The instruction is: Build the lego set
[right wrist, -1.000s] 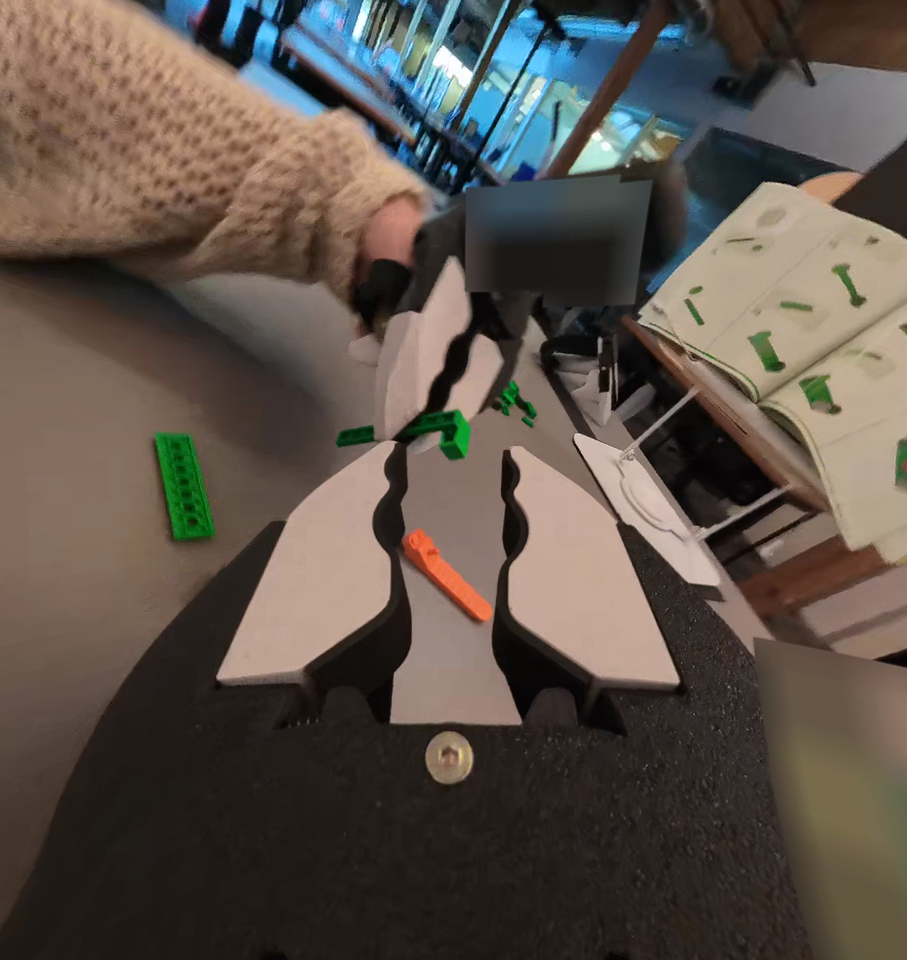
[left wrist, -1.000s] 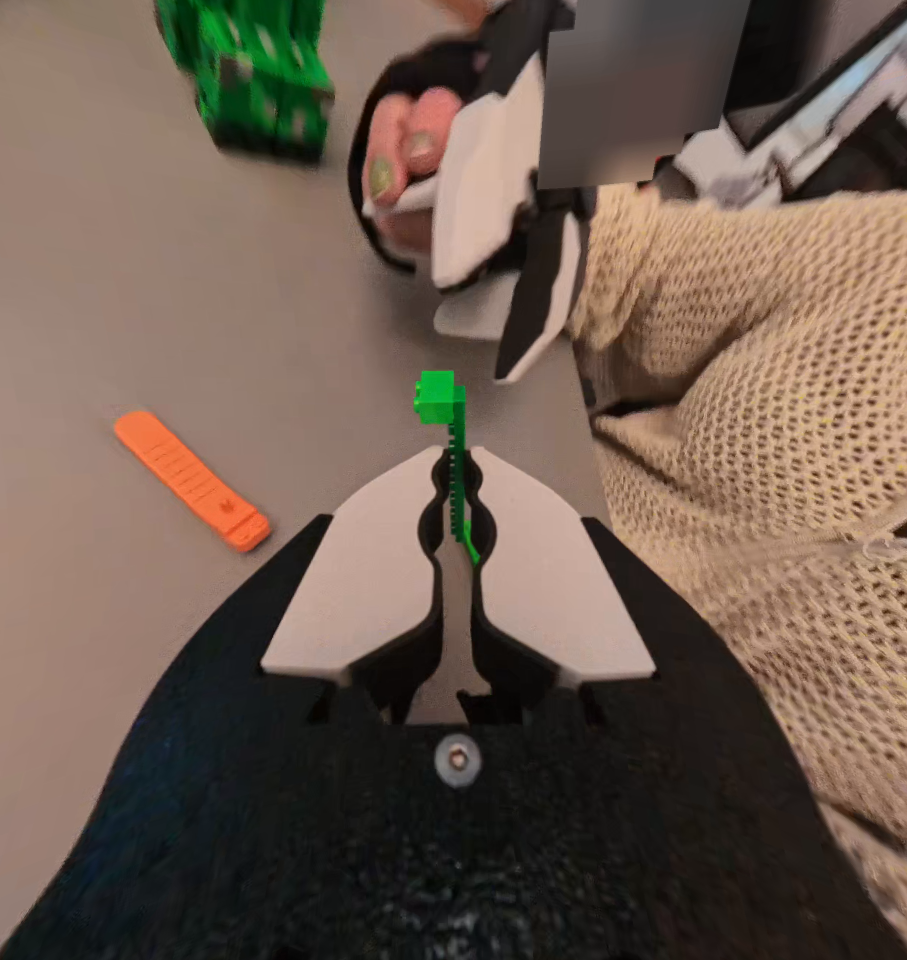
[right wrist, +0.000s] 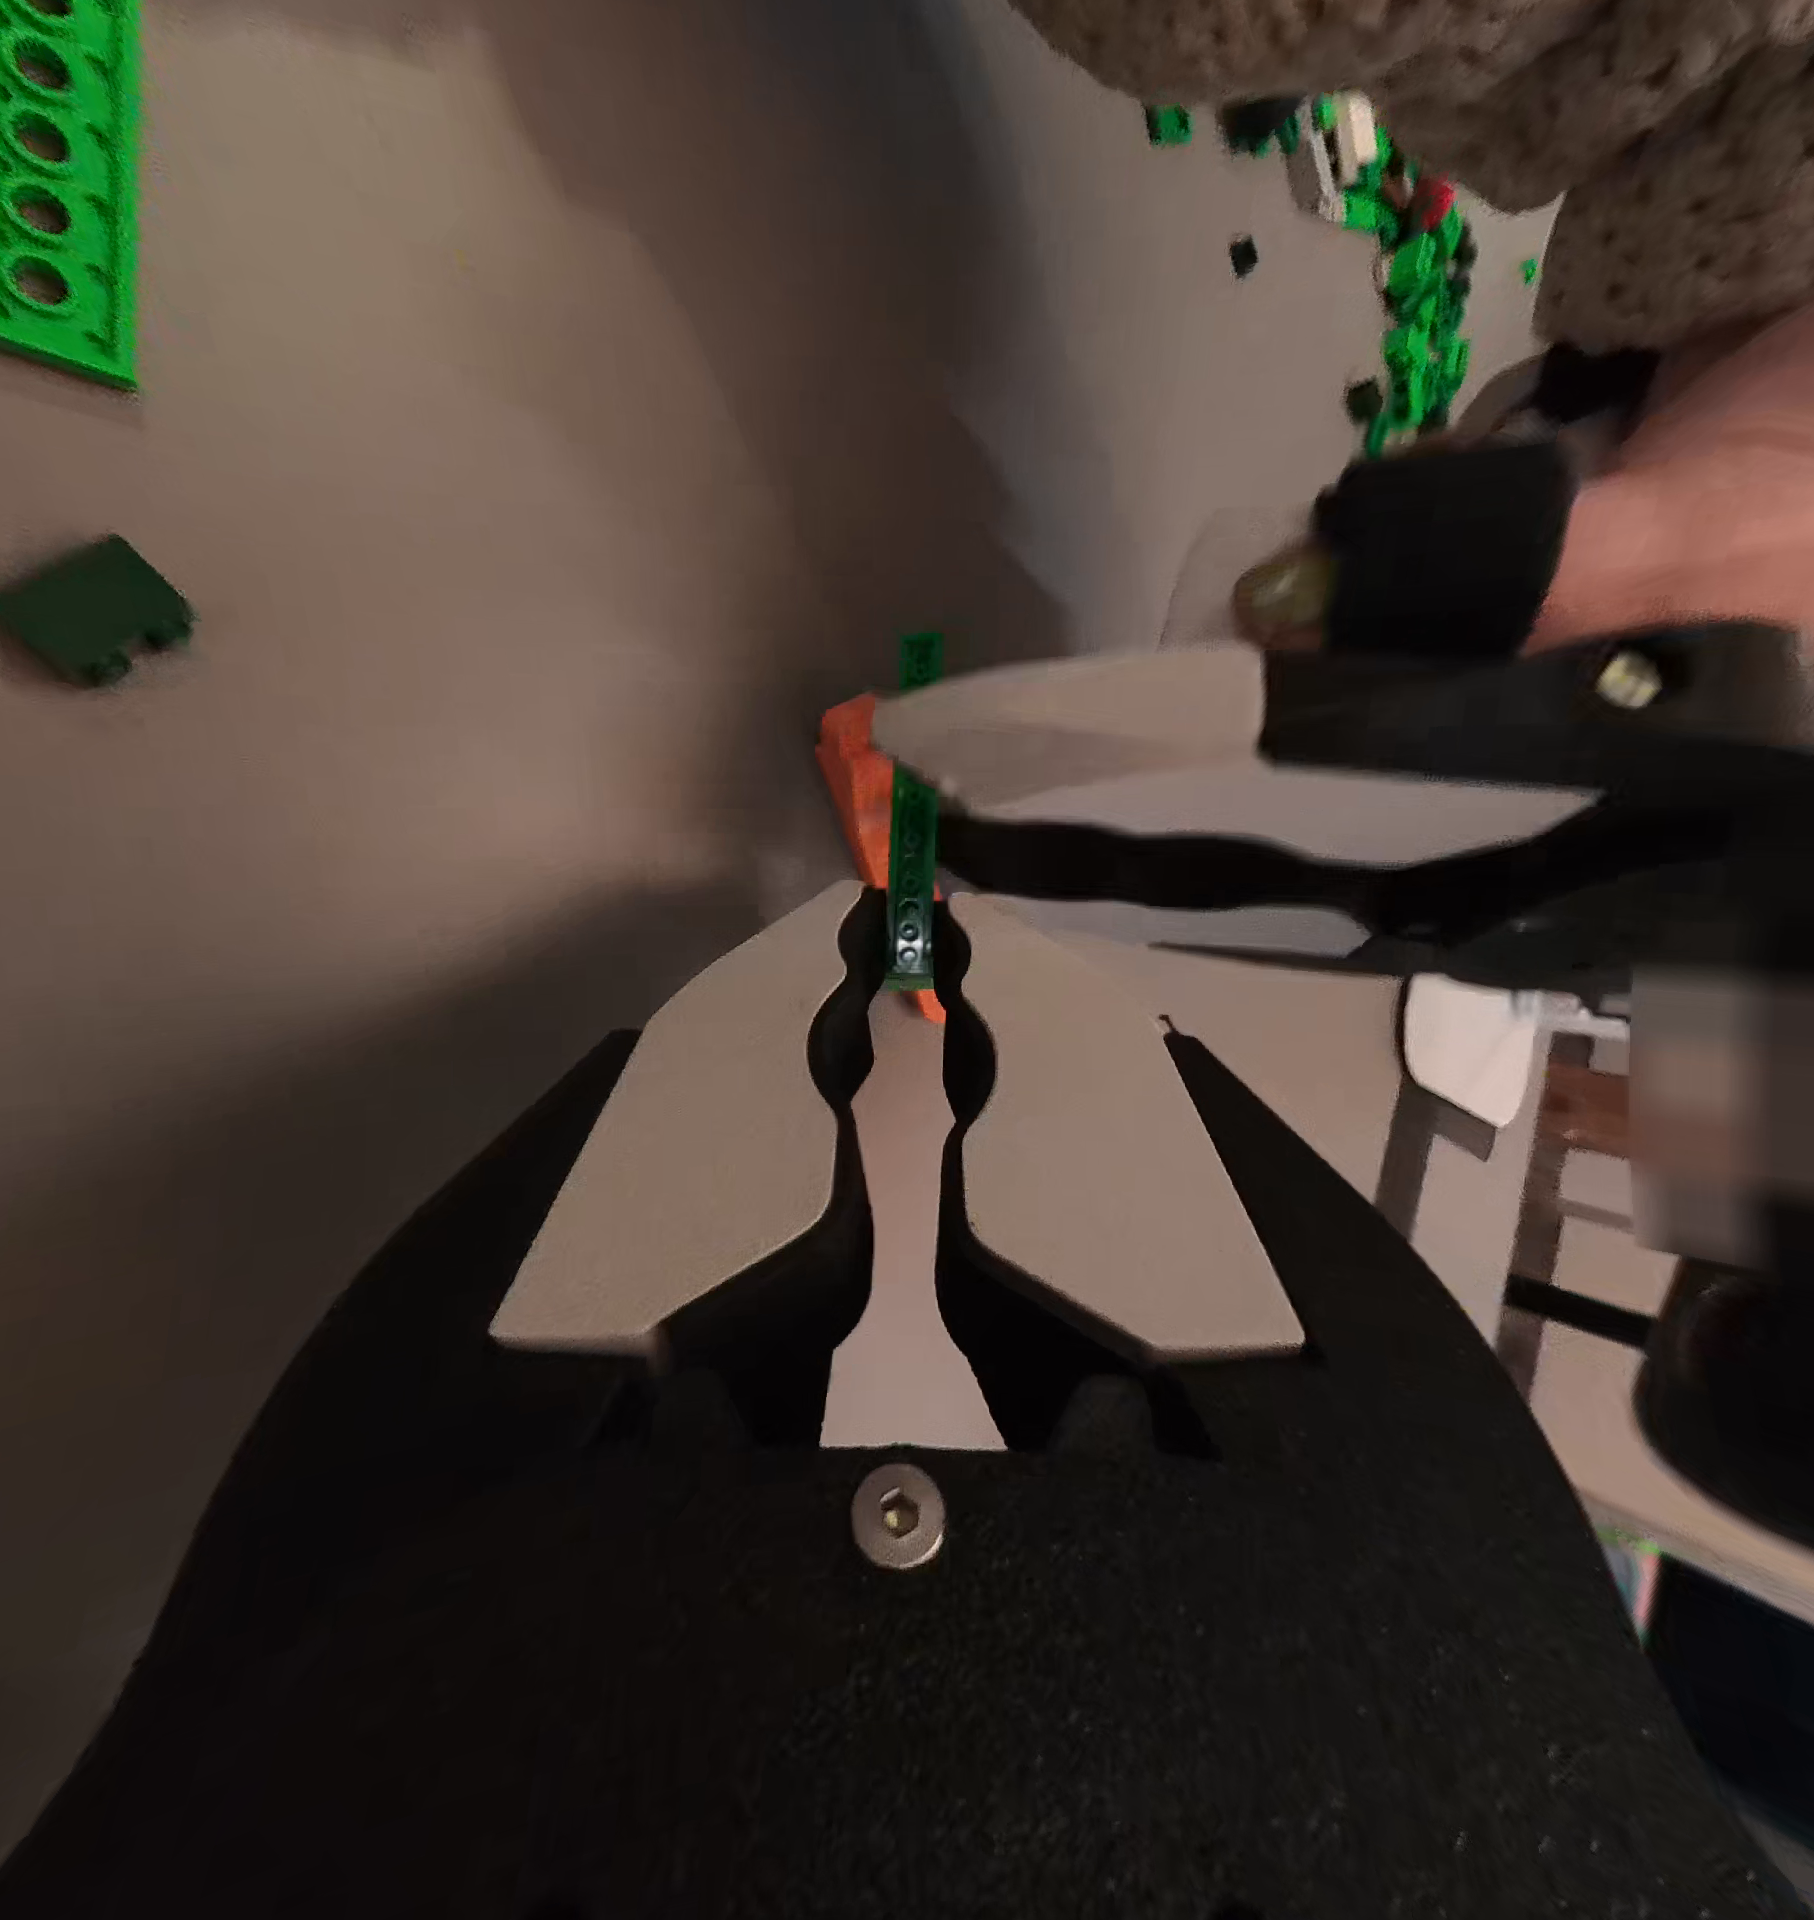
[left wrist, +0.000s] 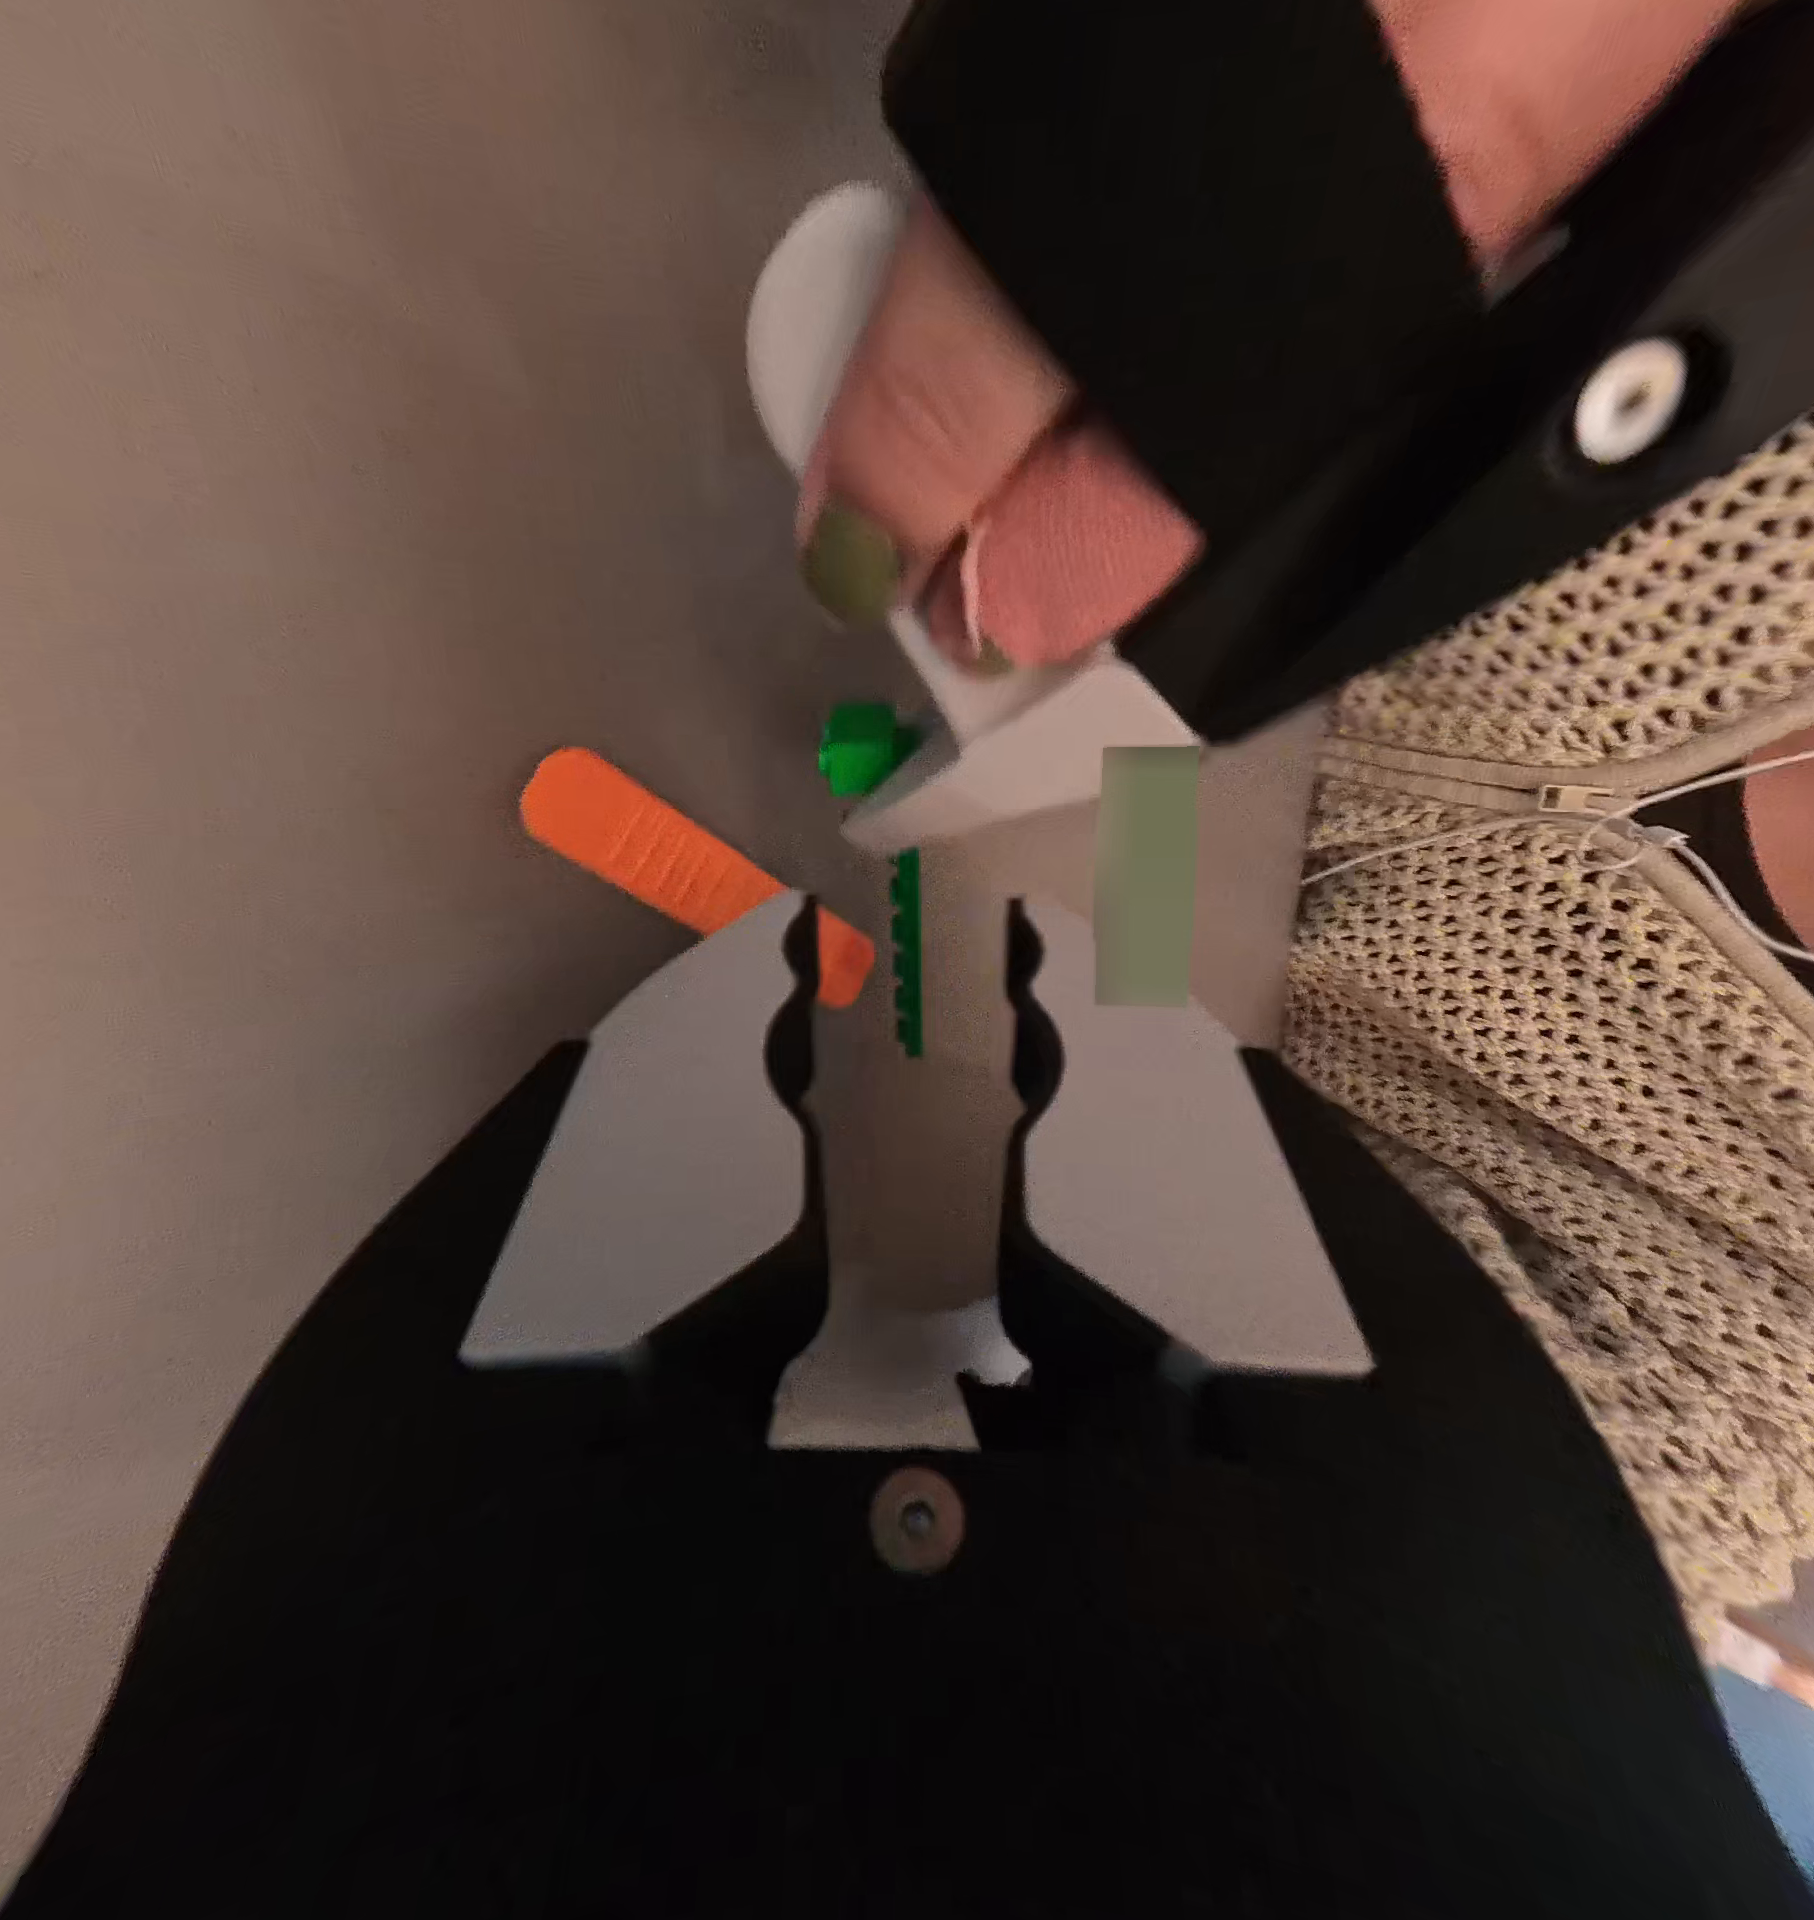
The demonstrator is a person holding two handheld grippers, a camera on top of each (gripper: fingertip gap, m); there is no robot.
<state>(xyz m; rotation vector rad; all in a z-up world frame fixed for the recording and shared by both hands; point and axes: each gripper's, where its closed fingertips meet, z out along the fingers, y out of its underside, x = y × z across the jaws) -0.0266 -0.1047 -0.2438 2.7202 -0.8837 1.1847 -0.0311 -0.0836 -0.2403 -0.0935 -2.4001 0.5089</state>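
Handover of a thin green plate [right wrist: 908,914] between the two tools, by my reading. In the right wrist view the right gripper [right wrist: 905,940] is pinched on the plate's lower end, the plate standing edge-on toward twelve o'clock; the left gripper's [left wrist: 908,909] pale fingers [right wrist: 1069,717] cross it from three o'clock. In the left wrist view those jaws stand spread, the plate loose in the gap between them, a bright green brick [left wrist: 859,750] fixed at its twelve o'clock end. An orange separator [left wrist: 664,847] lies on the grey table [left wrist: 311,623] at ten o'clock. Next move likely needs the left tool to back clear without knocking the plate.
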